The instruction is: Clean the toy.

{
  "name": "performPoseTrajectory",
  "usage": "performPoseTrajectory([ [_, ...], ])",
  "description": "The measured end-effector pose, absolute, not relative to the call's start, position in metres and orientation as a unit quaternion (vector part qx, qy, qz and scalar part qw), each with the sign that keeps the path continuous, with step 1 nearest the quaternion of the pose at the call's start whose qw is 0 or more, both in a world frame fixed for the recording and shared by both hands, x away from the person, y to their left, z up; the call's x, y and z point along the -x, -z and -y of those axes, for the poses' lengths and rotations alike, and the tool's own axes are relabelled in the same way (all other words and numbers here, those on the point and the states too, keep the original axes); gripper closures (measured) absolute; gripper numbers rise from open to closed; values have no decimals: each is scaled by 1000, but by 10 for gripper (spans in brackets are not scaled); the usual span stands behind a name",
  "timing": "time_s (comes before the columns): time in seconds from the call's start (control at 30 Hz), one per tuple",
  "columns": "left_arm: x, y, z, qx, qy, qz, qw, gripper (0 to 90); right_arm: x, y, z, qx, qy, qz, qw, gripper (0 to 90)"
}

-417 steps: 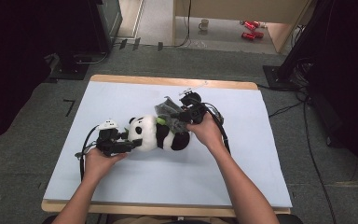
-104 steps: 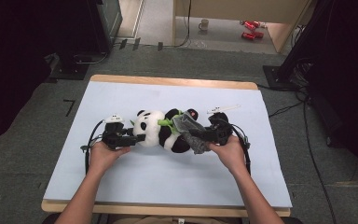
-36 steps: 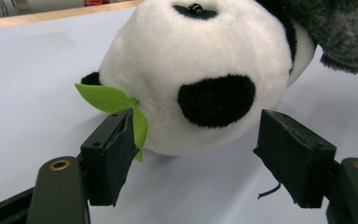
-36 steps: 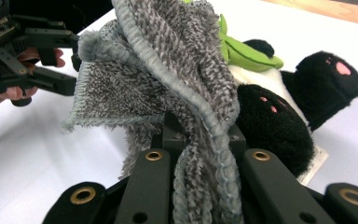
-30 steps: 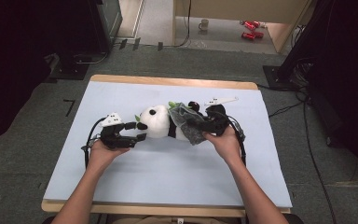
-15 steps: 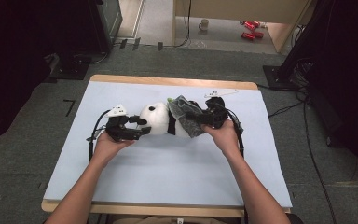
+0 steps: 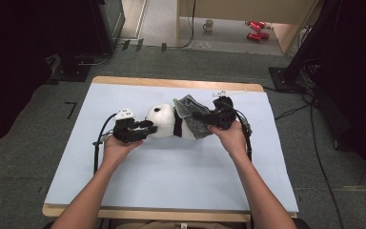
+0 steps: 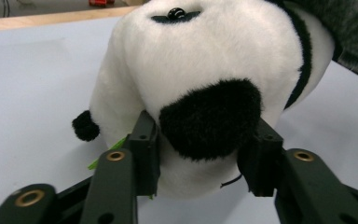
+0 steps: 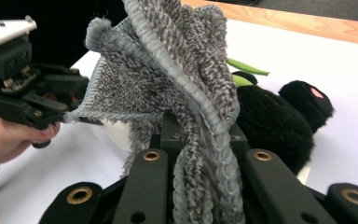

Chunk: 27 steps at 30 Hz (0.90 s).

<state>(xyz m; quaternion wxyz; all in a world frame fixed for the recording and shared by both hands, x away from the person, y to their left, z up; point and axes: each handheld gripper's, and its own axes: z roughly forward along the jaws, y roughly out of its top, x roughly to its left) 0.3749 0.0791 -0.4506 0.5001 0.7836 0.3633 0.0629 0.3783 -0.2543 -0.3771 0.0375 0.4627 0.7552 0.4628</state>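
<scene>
1. Plush panda lies on its side at centre of the high view, on the pale blue bench. Long axis runs left–right across the frame: white head toward frame left, black body and legs toward frame right.
2. Left tool sits at the head end. In the left gripper view its jaws have just been closing and now press either side of the panda's black ear, pinching it.
3. Right tool sits at the body end, jaws pressed together on a bunched grey towel. The cloth stands up from the jaws and drapes over the panda's torso in the high view.
4. Key relation: towel lies immediately frame right of the head, touching the body; the two tools face each other along the panda's axis.
5. Judgement: the right hand is nearer the uncovered body; any wiping or wrapping stroke would run along that axis, toward frame left, while the left tool anchors the head.
</scene>
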Motion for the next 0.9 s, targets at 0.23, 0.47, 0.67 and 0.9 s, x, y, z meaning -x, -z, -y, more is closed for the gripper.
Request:
performPoseTrajectory([
  [0.23, -354, 441, -76, -789, -58, -368, 488, 684, -363, 351, 247, -441, -487, -752, 51, 779],
  [0.47, -330, 437, -81, -779, -42, -393, 487, 689, -349, 342, 225, -416, -490, -765, 42, 778],
  [0.67, -329, 440, -73, -771, -44, -399, 494, 676, -346, 354, 192, -397, -472, -786, 29, 778],
  [0.9, -321, 437, -63, -772, -56, -404, 488, 665, -343, 373, 161, -380, -460, -802, 24, 771],
])
